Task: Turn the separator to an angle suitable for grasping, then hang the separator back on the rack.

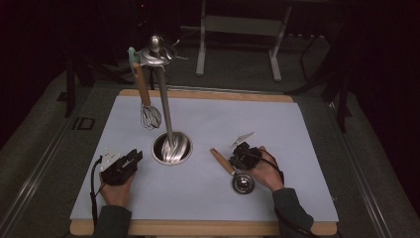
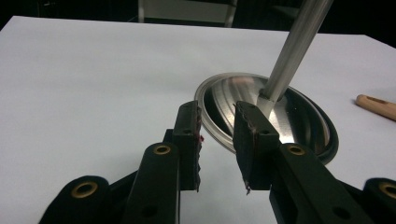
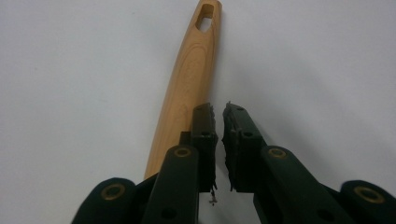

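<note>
Presently one ladle (image 1: 233, 173) on table, one whisk (image 1: 148, 110) hanging, two tools.

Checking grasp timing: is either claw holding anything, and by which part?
Nothing is held. Left claw is open and empty; right claw, nearly closed, lies beside the ladle's wooden handle.

Right gripper view: ladle handle (image 3: 187, 79) low end hidden behind black fingers (image 3: 204, 140); bowl cut off by bottom edge.
Left gripper view: stand pole (image 2: 294, 46) top cut off by top edge; wooden handle (image 2: 377, 106) cut off by right edge.
High view: hooks on stand top (image 1: 156, 52) too small, too dark to tell. Whisk (image 1: 151, 116) wires blurry.
</note>
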